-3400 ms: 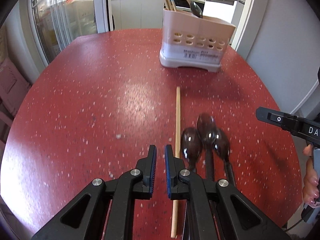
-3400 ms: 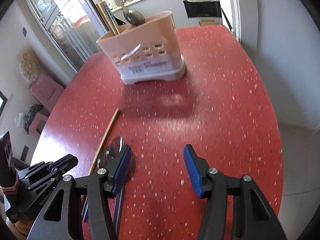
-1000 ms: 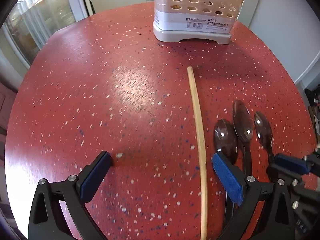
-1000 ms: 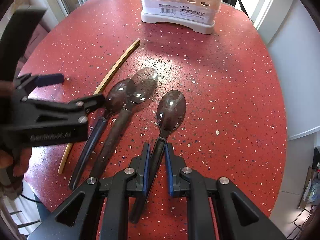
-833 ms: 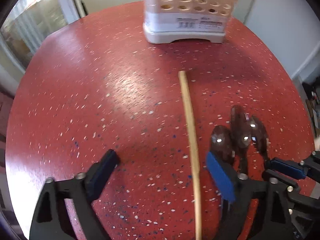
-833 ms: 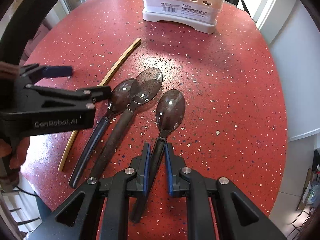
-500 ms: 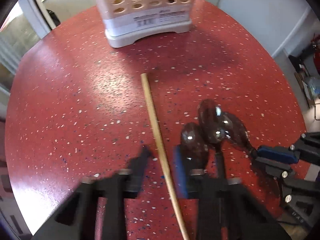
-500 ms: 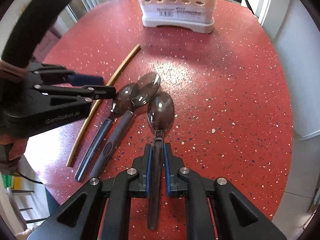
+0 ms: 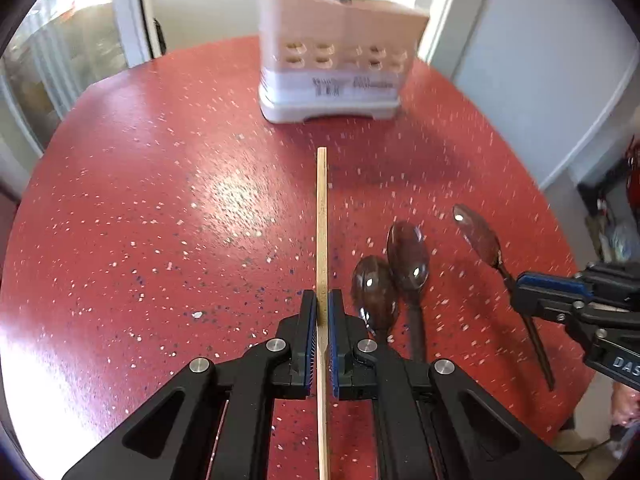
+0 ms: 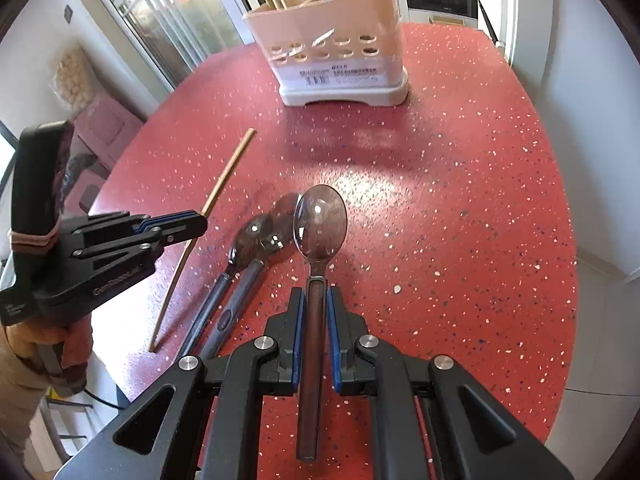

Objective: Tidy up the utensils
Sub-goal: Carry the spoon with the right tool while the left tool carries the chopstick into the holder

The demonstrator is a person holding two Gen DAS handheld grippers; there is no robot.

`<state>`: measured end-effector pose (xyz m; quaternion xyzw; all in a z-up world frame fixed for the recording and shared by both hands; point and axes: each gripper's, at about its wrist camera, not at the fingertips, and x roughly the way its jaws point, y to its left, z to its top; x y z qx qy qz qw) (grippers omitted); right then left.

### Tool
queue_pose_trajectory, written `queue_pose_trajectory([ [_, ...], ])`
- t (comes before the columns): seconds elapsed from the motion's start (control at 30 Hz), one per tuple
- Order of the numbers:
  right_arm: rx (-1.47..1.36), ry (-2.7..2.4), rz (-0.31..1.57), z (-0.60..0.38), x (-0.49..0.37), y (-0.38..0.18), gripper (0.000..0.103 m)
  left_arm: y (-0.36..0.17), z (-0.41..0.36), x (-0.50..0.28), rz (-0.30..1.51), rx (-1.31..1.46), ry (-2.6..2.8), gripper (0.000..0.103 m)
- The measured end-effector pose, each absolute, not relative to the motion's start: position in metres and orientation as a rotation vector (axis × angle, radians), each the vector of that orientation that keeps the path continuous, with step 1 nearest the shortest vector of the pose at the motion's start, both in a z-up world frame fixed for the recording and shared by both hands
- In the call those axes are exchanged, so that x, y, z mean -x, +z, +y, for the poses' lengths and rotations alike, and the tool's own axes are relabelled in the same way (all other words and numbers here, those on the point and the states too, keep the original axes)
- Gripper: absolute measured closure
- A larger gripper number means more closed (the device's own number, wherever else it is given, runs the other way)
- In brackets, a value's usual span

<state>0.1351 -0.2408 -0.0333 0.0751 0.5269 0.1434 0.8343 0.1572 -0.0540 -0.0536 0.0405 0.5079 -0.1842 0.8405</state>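
Red speckled table (image 9: 140, 208) carried everything. At its far edge stood the pale utensil caddy (image 9: 340, 64), holes along its wall, already stocked with chopsticks and a spoon poking from the top; presumably the destination, which would explain both tools pointing toward it. Left gripper (image 9: 322, 308) was clenched on a single wooden chopstick (image 9: 321, 216), pinched well back from its far tip so most of the length ran ahead toward the caddy; likely a grip meant to steer the tip into a compartment. From the right wrist view the chopstick sloped from the pads down toward the table, its near end low; whether that end touched the surface could not be told. Right gripper (image 10: 316, 312) was clamped on the dark handle of a spoon (image 10: 320, 220), bowl forward and clear of the table, handle trailing back between the pads. Two more spoons (image 10: 256, 248) lay on the table between the grippers, bowls overlapping, handles toward the person, not yet collected.
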Motion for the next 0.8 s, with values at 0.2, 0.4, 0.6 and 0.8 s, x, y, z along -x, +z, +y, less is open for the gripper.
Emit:
queue_pose_trajectory([
  [0.2,-0.198,0.339,1.014,-0.247,-0.132,-0.013,0.091,-0.015,-0.037,-0.155,0.96,0.041,-0.373,0.068],
  [0.4,-0.214,0.37,0.897,-0.251,-0.137,0.018,0.091,0.02,-0.029,-0.151,0.859,0.102,-0.366,0.068],
  [0.6,-0.227,0.375,0.835,-0.257,-0.152,0.042,0.091,0.053,-0.029,-0.16,0.78,0.129,-0.372,0.068],
  [0.8,-0.226,0.383,0.798,-0.26,-0.164,0.056,0.091,0.073,-0.03,-0.169,0.734,0.14,-0.387,0.068],
])
